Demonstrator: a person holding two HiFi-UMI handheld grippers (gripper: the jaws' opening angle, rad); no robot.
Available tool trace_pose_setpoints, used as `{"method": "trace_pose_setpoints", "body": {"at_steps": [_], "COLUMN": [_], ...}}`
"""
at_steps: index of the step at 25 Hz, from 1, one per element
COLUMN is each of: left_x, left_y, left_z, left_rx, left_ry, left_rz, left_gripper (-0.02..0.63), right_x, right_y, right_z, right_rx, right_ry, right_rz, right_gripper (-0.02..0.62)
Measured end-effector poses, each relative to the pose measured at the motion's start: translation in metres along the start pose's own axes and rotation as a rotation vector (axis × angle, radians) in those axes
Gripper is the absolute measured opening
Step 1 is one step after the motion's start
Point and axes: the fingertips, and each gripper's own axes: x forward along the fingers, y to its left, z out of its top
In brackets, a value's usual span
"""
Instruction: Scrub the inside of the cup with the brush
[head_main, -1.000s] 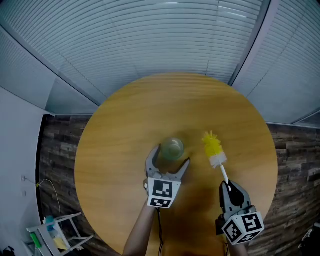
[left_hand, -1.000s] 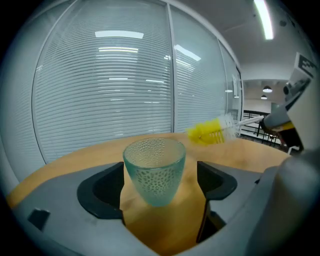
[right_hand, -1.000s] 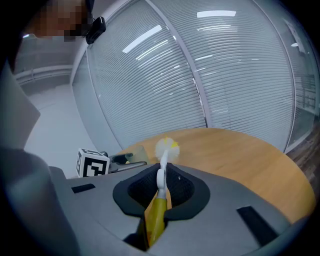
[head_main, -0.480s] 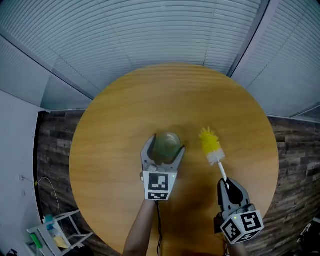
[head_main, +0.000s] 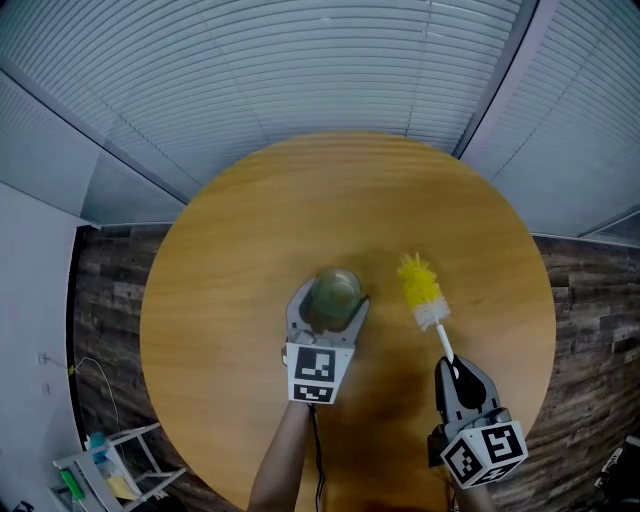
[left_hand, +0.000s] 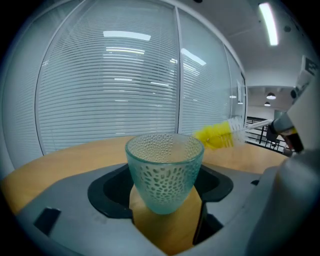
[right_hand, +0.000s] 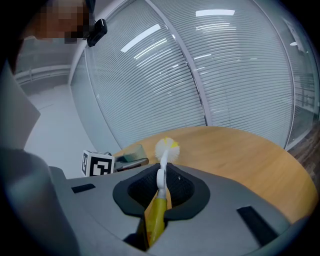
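No word, label, brand name, number or sign can be read anywhere in the views, and only black-and-white square marker patterns, in which no letters or digits are contained, are seen on the cubes of the left gripper (head_main: 329, 300) and the right gripper (head_main: 454, 369).

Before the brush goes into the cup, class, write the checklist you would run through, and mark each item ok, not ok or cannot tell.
1. Cup upright on the table, mouth facing up: ok.
2. Cup between the left gripper's jaws: ok. They have just been closing around it.
3. Left grip on the cup firm: cannot tell. No view shows clear contact.
4. Brush handle clamped in the right gripper: ok.
5. Bristles pointing away from the right gripper: ok.
6. Brush head inside the cup: not ok. It is outside, to the cup's right.
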Motion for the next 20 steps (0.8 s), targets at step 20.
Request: {"method": "trace_pose_setpoints", "body": {"at_steps": [20], "left_x": [-0.081], "left_y": [-0.016], "left_z": [0.05], "left_rx": [0.002], "left_ry": [-0.02], "left_rz": [0.019], "left_gripper": [0.377], "right_x": [-0.053], "right_y": [0.04], "right_z": [0.043], "right_rx": [-0.058], "right_ry": [-0.108], "right_rz": [0.084], "right_gripper": [0.046]}}
